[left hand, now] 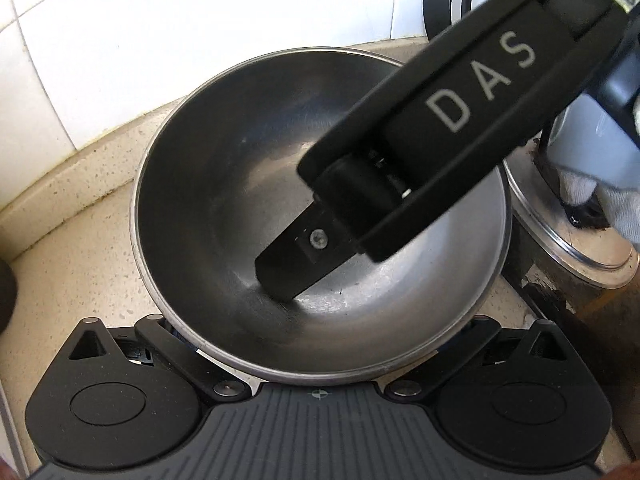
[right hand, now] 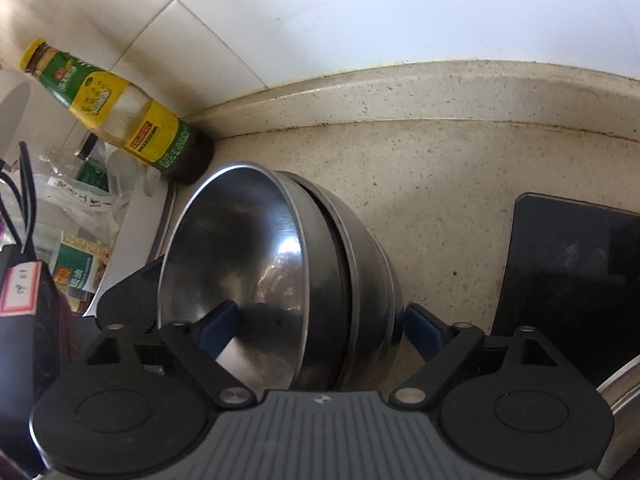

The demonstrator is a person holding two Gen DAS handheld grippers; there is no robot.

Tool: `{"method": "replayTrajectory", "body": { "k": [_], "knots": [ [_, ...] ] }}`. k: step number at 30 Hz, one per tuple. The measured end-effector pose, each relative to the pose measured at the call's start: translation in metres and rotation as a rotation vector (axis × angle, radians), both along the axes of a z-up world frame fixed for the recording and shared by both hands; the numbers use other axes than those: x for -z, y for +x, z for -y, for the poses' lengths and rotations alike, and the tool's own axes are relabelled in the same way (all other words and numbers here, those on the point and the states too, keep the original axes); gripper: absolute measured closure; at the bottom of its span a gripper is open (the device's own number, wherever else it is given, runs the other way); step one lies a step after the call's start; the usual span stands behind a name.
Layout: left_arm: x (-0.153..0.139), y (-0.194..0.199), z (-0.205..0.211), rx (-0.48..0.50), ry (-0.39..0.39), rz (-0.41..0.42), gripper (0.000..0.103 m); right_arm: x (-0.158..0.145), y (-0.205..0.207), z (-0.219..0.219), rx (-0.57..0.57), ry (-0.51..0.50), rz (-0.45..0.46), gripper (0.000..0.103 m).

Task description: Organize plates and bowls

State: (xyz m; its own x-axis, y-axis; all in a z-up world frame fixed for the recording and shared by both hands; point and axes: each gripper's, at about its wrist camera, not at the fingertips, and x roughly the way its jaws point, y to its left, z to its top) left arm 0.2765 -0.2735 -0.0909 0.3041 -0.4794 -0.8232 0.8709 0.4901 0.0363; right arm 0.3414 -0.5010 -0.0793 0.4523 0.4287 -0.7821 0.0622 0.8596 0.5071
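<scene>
1. Left wrist view: a steel bowl (left hand: 224, 208) fills the centre of the frame, mouth toward the camera, standing on a speckled beige counter (left hand: 80, 280).
2. The bowl's lower rim runs just above the body of the left gripper (left hand: 320, 364) at the bottom of the frame. Its fingertips lie behind the bowl, so the finger state cannot be determined.
3. The right gripper (left hand: 286, 276) enters from the upper right of the same view, its black body marked "DAS". One black finger (left hand: 292, 258) reaches into the bowl, its tip at the inner wall near the bottom.
4. At the right edge, a gloved hand (left hand: 600, 196) sits beside a metal pot (left hand: 576, 240) with a wide rim. White wall tiles (left hand: 100, 40) fill the upper left.
5. Right wrist view: nested bowls (right hand: 344, 264) appear in the lower centre, above the counter.
6. One blue-padded finger (right hand: 220, 326) is inside the innermost bowl; the other (right hand: 426, 330) is outside the outermost wall. The fingers stand wide apart with the nested walls between them; pad contact cannot be confirmed.
7. A yellow-and-green labelled bottle (right hand: 120, 108) occupies the upper left, against the tiled wall.
8. A black flat panel (right hand: 576, 280) lies at the right edge; packets (right hand: 76, 216) are clustered at the left edge.
</scene>
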Motion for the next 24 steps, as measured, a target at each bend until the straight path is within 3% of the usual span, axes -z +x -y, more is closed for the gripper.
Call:
{"method": "replayTrajectory", "body": {
  "k": [6, 18, 21, 24],
  "knots": [
    [-0.003, 0.000, 0.001, 0.010, 0.014, -0.007, 0.000, -0.001, 0.002, -0.006, -0.010, -0.017, -0.016, 0.000],
    [0.003, 0.015, 0.009, 0.023, 0.003, -0.004, 0.000, 0.000, -0.006, -0.006, 0.038, -0.009, 0.025, 0.000],
    [0.004, 0.015, 0.009, 0.020, 0.006, -0.007, 0.000, 0.002, -0.009, 0.001, 0.097, 0.040, 0.030, 0.000],
    [0.004, 0.016, 0.011, 0.014, 0.011, -0.010, 0.000, 0.008, -0.007, 0.016, 0.161, 0.172, -0.011, 0.000]
  ]
}}
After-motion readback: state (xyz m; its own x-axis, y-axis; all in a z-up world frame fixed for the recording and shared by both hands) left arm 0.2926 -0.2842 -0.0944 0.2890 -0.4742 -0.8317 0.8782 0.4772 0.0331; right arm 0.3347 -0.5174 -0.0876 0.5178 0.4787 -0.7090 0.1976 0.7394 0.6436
